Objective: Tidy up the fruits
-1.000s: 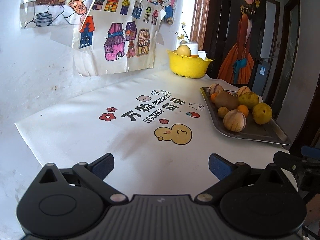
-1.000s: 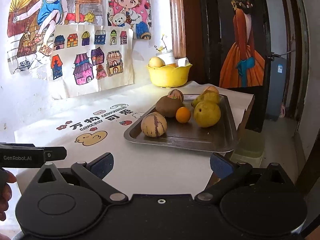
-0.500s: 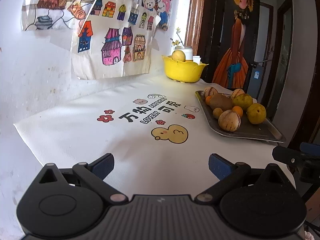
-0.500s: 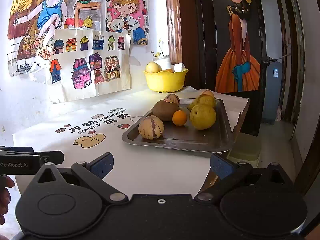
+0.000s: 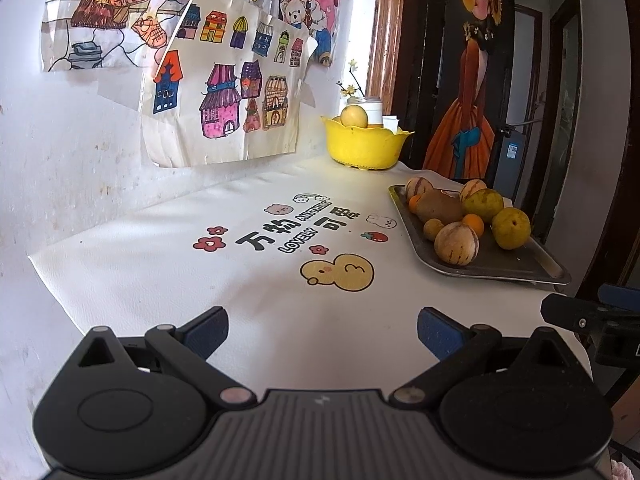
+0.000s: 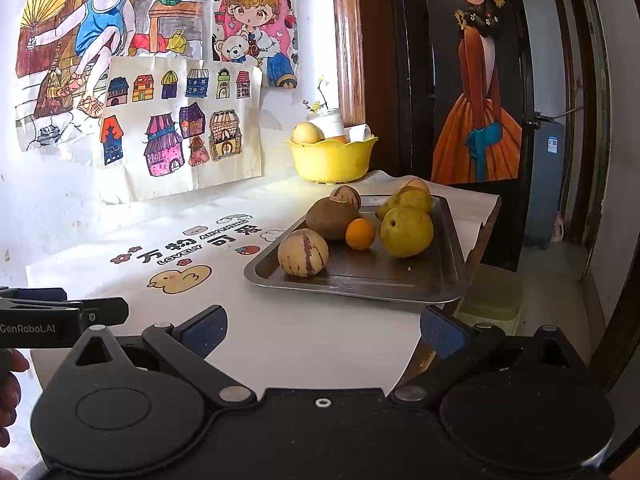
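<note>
A metal tray (image 6: pixel 448 276) (image 5: pixel 516 266) on the white table holds several fruits: a striped melon (image 6: pixel 303 252) (image 5: pixel 456 243), a brown fruit (image 6: pixel 331 218), a small orange (image 6: pixel 360 233) and yellow-green pears (image 6: pixel 406 231) (image 5: pixel 511 227). A yellow bowl (image 6: pixel 332 160) (image 5: pixel 362 144) with a pale round fruit (image 6: pixel 306 134) stands at the back by the wall. My right gripper (image 6: pixel 322 330) is open and empty, short of the tray's near edge. My left gripper (image 5: pixel 322 330) is open and empty over the printed mat, left of the tray.
A white mat (image 5: pixel 160 264) with a duck print (image 5: pixel 338 271) covers the table. Drawings (image 6: pixel 180 128) hang on the wall behind. The table's right edge drops off beside the tray, with a dark doorway (image 6: pixel 480 80) beyond. A hand (image 6: pixel 8 388) holds the left gripper.
Both grippers have drifted slightly, so the tray and bowl shift a little in each view. The jaws stay open and no fruit has moved.
</note>
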`<state>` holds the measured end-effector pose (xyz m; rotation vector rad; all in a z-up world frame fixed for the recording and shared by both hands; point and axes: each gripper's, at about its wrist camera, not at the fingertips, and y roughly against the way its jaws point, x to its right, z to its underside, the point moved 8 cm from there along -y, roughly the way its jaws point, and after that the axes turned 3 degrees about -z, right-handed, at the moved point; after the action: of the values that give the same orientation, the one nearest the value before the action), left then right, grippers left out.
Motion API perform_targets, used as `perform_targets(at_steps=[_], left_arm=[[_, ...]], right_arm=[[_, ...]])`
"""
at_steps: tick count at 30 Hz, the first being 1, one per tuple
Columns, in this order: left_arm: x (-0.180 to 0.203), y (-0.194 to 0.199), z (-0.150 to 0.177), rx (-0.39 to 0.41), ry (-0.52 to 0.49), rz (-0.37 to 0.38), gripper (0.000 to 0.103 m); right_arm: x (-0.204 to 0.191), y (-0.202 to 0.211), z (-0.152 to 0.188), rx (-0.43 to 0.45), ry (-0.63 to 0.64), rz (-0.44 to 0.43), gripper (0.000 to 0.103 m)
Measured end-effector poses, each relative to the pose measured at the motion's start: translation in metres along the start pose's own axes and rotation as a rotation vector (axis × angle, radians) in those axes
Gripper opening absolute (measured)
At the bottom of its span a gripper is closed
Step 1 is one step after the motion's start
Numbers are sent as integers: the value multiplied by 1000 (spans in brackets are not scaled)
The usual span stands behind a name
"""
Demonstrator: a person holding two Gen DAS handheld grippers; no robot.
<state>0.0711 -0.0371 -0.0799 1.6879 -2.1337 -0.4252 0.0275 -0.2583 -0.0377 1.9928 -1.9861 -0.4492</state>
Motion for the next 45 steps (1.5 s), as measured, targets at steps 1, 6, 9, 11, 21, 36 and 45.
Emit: perform_targets(at_steps=[1, 6, 9, 11, 21, 36, 45], left_arm=[[0, 0, 0, 0, -1, 1, 102], [0, 0, 0, 1, -2, 1, 102], [0, 0, 0, 1, -2, 1, 102], [0, 0, 0, 0, -1, 1, 102], [0, -1, 0, -2, -1, 1, 102], [1, -4, 2, -8, -3, 3, 103], [2, -5, 3, -11, -4, 6, 102]], right_arm=[[0, 0, 0, 0, 0, 0, 102], [0, 0, 0, -1, 0, 0, 102], [0, 0, 0, -1, 0, 0, 102], [0, 0, 0, -1, 0, 0, 102], [0, -3, 3, -8, 0, -3, 102], [1, -6, 5, -18, 0, -6, 102], [1, -7, 5, -22, 0, -8, 102]])
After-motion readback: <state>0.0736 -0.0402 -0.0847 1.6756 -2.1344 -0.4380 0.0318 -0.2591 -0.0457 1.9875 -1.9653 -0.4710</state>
